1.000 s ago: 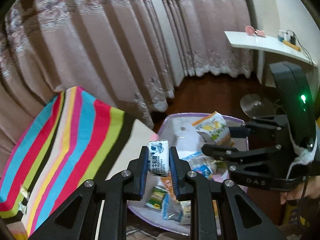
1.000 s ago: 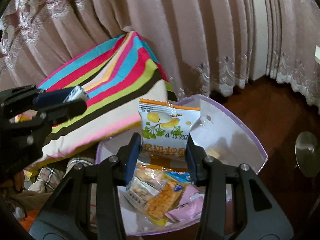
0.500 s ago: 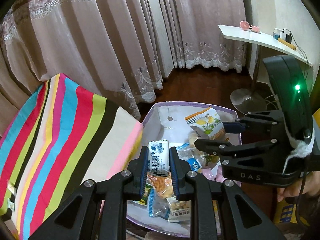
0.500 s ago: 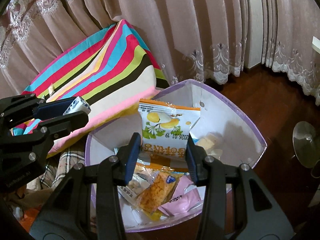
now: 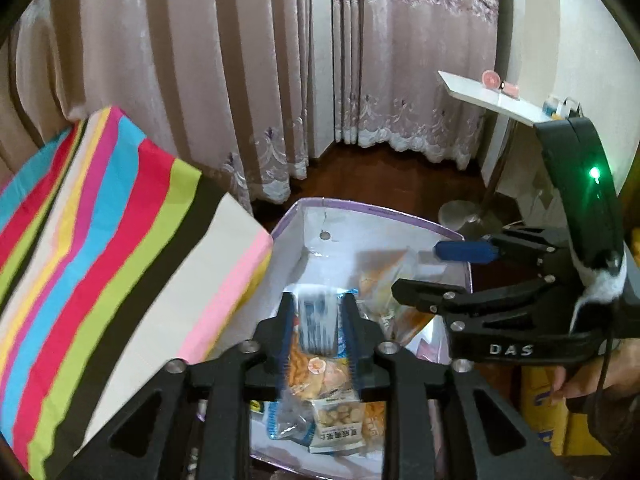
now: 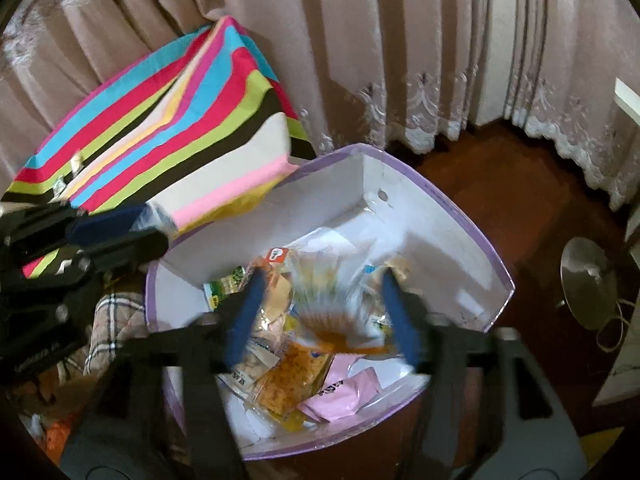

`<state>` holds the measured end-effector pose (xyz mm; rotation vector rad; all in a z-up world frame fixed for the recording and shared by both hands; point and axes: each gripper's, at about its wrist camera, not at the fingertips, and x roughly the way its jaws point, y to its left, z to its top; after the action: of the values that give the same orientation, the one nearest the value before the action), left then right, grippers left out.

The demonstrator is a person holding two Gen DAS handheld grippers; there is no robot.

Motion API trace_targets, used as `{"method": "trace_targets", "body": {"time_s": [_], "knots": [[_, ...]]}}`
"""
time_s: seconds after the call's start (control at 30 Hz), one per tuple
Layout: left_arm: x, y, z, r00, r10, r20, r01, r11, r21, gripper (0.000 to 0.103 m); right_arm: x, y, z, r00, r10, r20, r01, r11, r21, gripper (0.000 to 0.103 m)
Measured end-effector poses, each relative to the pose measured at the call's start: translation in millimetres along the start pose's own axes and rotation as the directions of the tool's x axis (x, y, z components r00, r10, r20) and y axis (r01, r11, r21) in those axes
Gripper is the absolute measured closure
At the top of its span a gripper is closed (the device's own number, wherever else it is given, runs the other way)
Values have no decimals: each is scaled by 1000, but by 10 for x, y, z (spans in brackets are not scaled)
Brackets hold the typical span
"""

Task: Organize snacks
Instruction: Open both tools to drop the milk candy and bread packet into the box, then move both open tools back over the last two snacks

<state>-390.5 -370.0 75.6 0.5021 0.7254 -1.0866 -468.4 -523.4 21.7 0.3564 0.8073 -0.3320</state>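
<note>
A white box with a purple rim (image 5: 360,208) (image 6: 460,216) holds several snack packets. My left gripper (image 5: 320,316) hangs over its near part and its jaws are opening. A white-and-blue packet (image 5: 318,320) sits between the pads, smeared downward as it slips free. My right gripper (image 6: 322,316) is over the box with its jaws opening wide. The yellow-and-orange packet (image 6: 332,308) is a blur dropping out from between its fingers. The same packet (image 5: 380,268) shows in the left wrist view beside the right gripper (image 5: 416,270). The left gripper (image 6: 154,226) is at the left edge of the right wrist view.
A striped cloth (image 5: 100,240) lies left of the box, and a plaid cloth (image 6: 112,320) sits at its near left corner. Curtains hang behind. A white shelf (image 5: 492,100) and a round metal base (image 6: 592,280) stand on the dark wood floor to the right.
Both grippers have opened, the right one widely. The two packets, firmly held before, now slide down toward the box. The left gripper has come lower over the box.
</note>
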Motion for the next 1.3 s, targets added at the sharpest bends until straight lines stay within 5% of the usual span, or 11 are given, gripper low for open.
{"method": "trace_targets", "body": {"time_s": [0.03, 0.1, 0.27, 0.37, 0.47, 0.57, 0.7, 0.8, 0.9, 1.0, 1.3], "knots": [[13, 53, -19, 1000, 4, -5, -4, 1000, -16, 44, -1, -5, 10, 1000, -6, 0, 6, 1000, 10, 24], [-30, 173, -49, 1000, 17, 19, -16, 999, -45, 31, -3, 31, 67, 1000, -16, 3, 16, 1000, 23, 24], [-221, 739, -188, 994, 97, 49, -90, 987, -133, 27, 174, 547, 346, 1000, 11, -16, -12, 997, -74, 24], [-393, 1387, -408, 982, 182, 43, -164, 950, -266, 26, 398, 1138, 533, 996, 77, -38, -83, 979, -187, 24], [-662, 2176, -735, 953, 301, 12, -267, 862, -431, 25, 711, 1891, 731, 980, 178, -85, -195, 936, -294, 24], [-995, 2951, -1171, 908, 414, -58, -371, 732, -571, 23, 1050, 2742, 931, 947, 284, -148, -320, 872, -370, 24], [-1411, 3985, -1796, 819, 540, -192, -506, 524, -685, 21, 1478, 3833, 1111, 903, 370, -217, -429, 765, -480, 23], [-1627, 4681, -2121, 767, 588, -257, -546, 387, -743, 21, 1866, 4638, 1243, 873, 415, -257, -487, 700, -523, 23], [-1773, 5193, -2349, 743, 600, -296, -546, 289, -786, 21, 2292, 5345, 1397, 861, 418, -289, -507, 675, -536, 23], [-1828, 5542, -2395, 724, 625, -291, -532, 238, -813, 21, 2569, 5839, 1546, 854, 430, -293, -518, 662, -542, 23], [-1745, 5987, -2335, 697, 661, -278, -521, 201, -830, 21, 3105, 6834, 1826, 859, 437, -266, -508, 668, -543, 23]]}}
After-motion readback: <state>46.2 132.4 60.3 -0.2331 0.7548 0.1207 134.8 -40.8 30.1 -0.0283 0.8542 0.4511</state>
